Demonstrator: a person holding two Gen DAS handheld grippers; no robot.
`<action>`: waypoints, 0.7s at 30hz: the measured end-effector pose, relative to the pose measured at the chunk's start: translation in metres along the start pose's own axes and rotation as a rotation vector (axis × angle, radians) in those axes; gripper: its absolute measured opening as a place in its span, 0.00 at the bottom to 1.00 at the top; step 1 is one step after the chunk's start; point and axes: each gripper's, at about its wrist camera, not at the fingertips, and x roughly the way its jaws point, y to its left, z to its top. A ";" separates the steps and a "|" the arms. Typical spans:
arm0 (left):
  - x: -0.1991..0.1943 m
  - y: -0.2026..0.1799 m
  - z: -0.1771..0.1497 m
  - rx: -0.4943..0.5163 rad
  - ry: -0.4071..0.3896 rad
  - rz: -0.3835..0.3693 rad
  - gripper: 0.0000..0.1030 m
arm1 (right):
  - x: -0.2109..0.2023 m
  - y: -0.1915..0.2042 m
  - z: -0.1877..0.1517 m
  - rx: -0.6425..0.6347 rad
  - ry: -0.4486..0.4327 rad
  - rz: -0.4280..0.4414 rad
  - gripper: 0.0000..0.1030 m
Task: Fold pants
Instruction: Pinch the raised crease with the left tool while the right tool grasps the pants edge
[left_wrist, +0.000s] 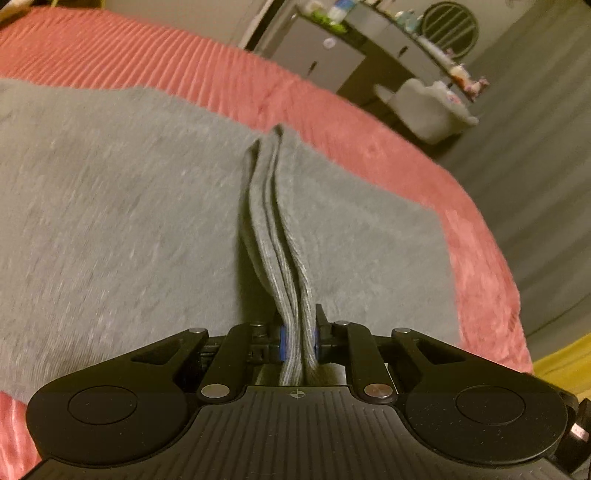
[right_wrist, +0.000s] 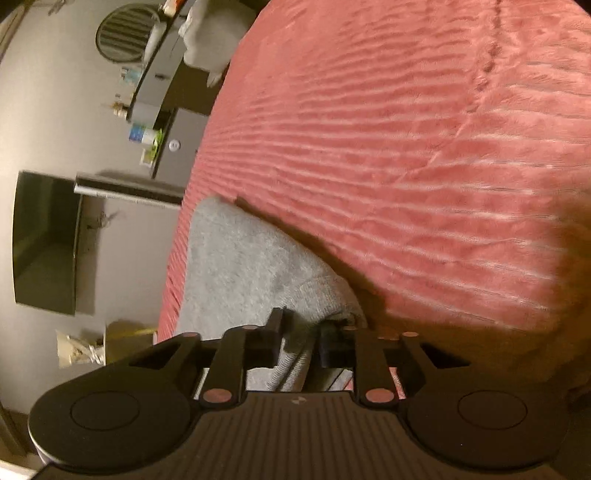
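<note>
A pink ribbed bedspread (left_wrist: 155, 55) covers the bed and serves as the folding surface, and the grey pants (left_wrist: 122, 206) lie spread over it, reaching close to the bed's edge in the left wrist view. The left gripper (left_wrist: 298, 341) is closed tight on a bunched stack of several fabric edges, which run away from it as a raised ridge; pinching the layers together like this probably keeps them lined up while that end is carried over for a fold. The right gripper (right_wrist: 300, 341) likewise has grey cloth between its fingers, closed down on what looks like a ribbed band or hem, though shadow hides the exact contact. From that side the pants (right_wrist: 240, 258) rise off the bedspread (right_wrist: 406, 147), so that part seems lifted rather than lying flat. Beyond the bed stand a dark cabinet (left_wrist: 325, 62) with small items on top, a pale chair (left_wrist: 424, 107) and a round slatted vent (left_wrist: 450, 29); none of them sits in the way of the fold.
</note>
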 end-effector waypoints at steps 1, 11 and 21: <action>0.003 0.000 -0.001 -0.002 0.008 0.002 0.15 | 0.004 -0.001 0.004 0.008 0.009 0.000 0.24; -0.002 -0.008 -0.005 0.105 -0.013 0.044 0.15 | 0.001 0.012 -0.002 -0.152 -0.017 -0.092 0.15; -0.011 0.005 0.000 0.106 -0.019 0.046 0.15 | -0.006 0.048 -0.030 -0.444 -0.052 -0.231 0.15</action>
